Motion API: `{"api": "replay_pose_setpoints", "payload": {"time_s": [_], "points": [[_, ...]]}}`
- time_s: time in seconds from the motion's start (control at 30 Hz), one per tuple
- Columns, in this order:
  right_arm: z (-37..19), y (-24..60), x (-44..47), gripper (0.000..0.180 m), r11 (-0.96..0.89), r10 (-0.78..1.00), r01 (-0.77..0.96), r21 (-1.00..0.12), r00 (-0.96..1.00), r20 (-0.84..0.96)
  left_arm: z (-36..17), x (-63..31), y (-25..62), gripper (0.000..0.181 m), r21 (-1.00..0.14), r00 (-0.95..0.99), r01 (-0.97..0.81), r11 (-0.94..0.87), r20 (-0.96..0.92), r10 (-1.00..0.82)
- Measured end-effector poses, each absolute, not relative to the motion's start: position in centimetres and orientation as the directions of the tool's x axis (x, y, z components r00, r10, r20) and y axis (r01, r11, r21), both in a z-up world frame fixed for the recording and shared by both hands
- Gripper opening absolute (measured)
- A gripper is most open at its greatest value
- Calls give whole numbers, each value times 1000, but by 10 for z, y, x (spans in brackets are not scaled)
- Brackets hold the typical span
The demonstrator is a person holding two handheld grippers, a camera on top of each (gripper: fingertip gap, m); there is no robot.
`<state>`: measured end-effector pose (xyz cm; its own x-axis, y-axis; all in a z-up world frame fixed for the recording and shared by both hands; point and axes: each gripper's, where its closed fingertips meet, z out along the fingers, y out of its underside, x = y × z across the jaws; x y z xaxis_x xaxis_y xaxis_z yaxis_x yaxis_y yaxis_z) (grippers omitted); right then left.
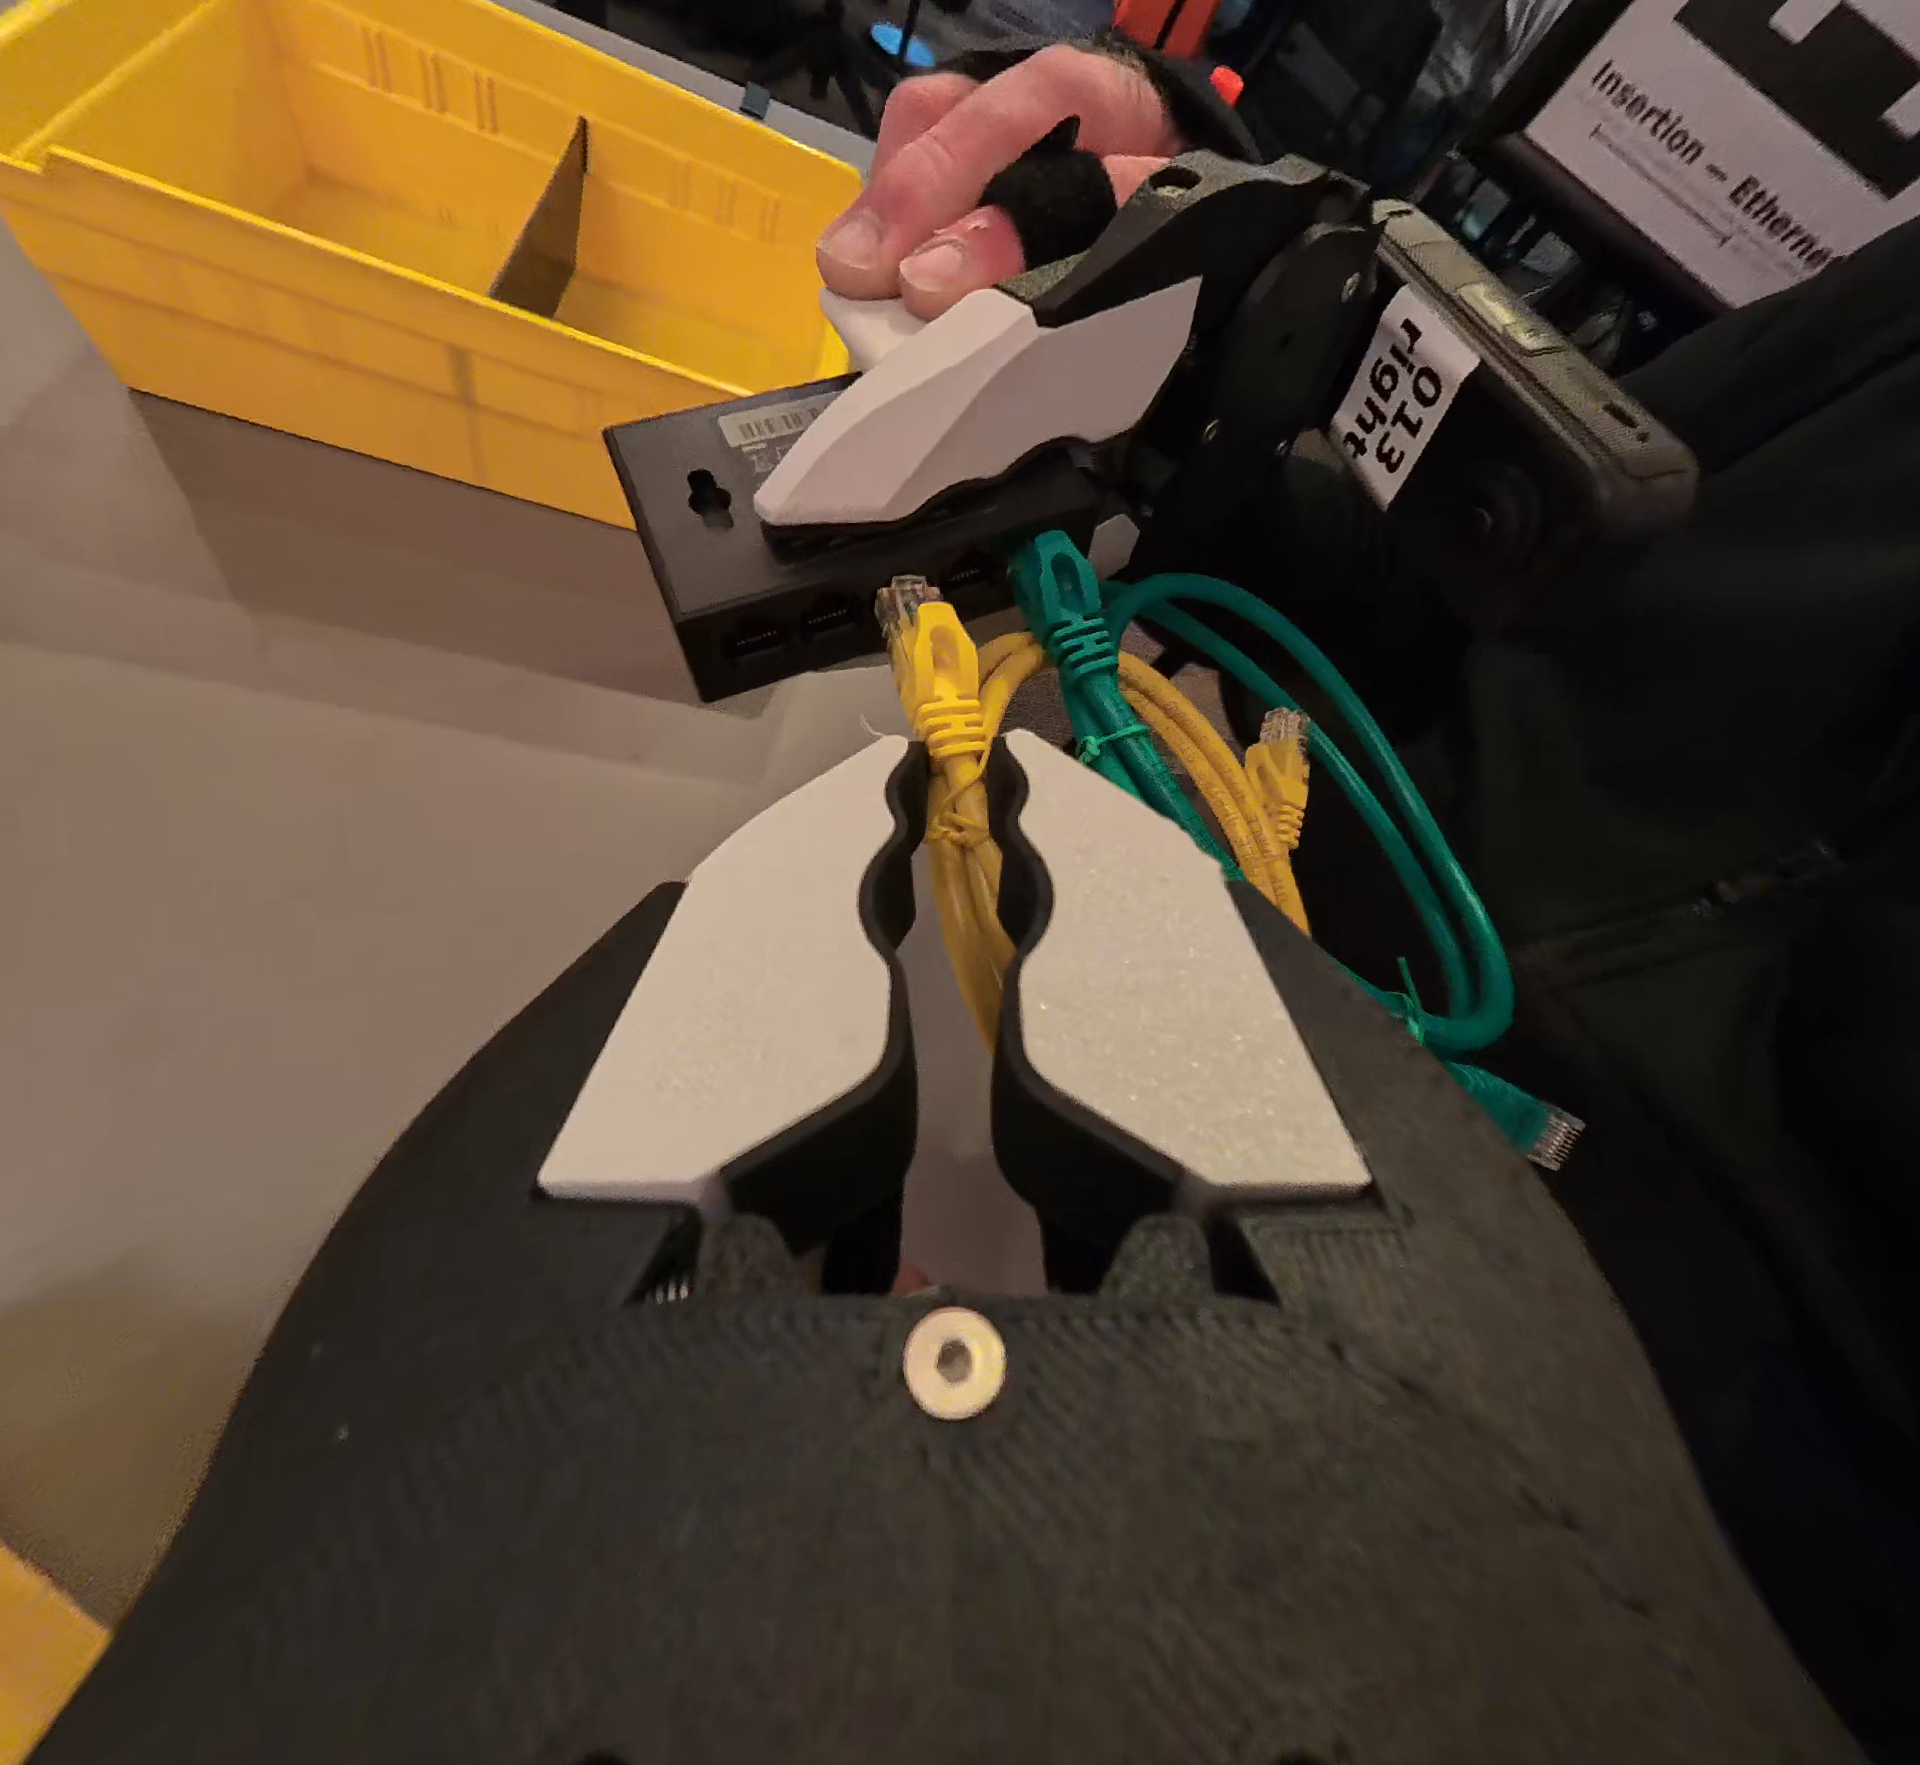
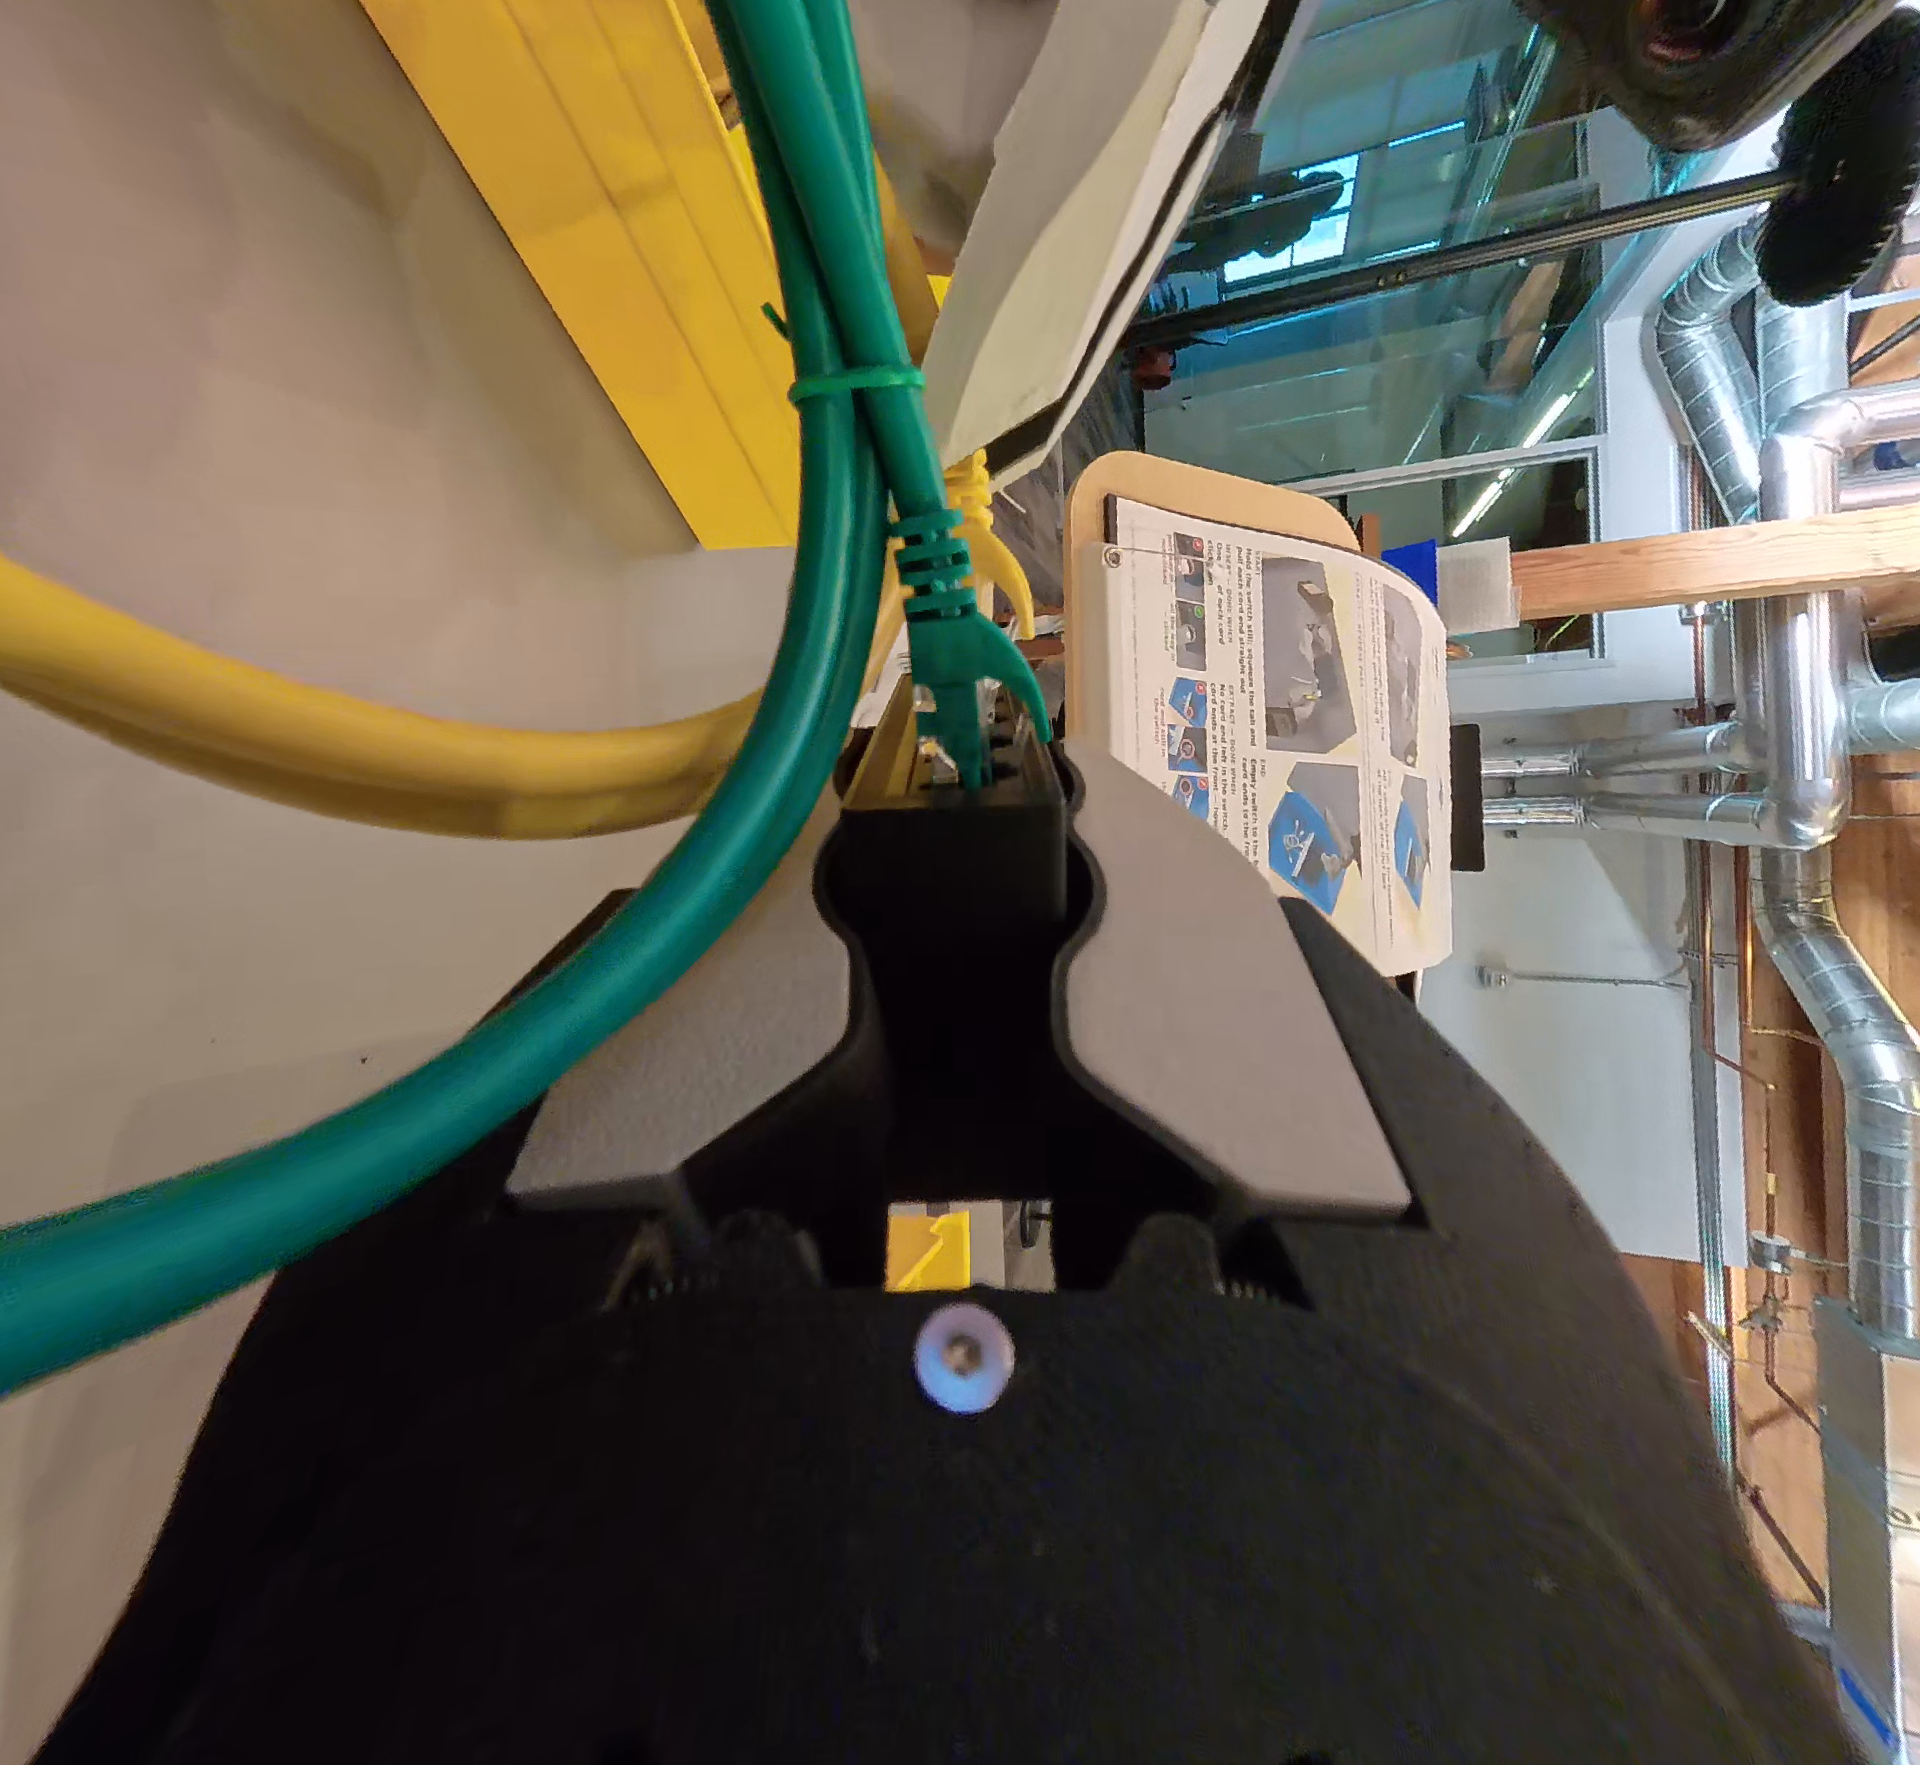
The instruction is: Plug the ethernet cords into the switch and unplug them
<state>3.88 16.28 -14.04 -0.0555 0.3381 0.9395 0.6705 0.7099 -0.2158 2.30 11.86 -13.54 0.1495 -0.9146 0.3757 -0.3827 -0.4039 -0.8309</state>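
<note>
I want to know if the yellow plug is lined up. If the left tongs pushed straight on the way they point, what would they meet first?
Probably the port face of the black switch: the left tongs hold the yellow cord with its plug tip just short of a port. Exact alignment is unclear.

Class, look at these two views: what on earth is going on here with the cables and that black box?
A person is working two handheld claws. The right claw grips the black switch and holds it above the table. The green cord is already plugged into a port. The left claw is shut on the yellow cord just behind its plug, whose tip sits right at an open port, not yet seated. A yellow bin stands behind.
</note>
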Motion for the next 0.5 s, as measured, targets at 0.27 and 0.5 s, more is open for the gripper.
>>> {"api": "replay_pose_setpoints", "payload": {"time_s": [0.27,0.5], "points": [[-143,161,38,32,727,347,648,-225,-64,936,-138,23,122,9,-843,134,-227,-488,469,-873],[-142,161,38,29,730,335,650,-212,-69,940,-137,28,118,9,-851,122,-142,-506,493,-862]]}}
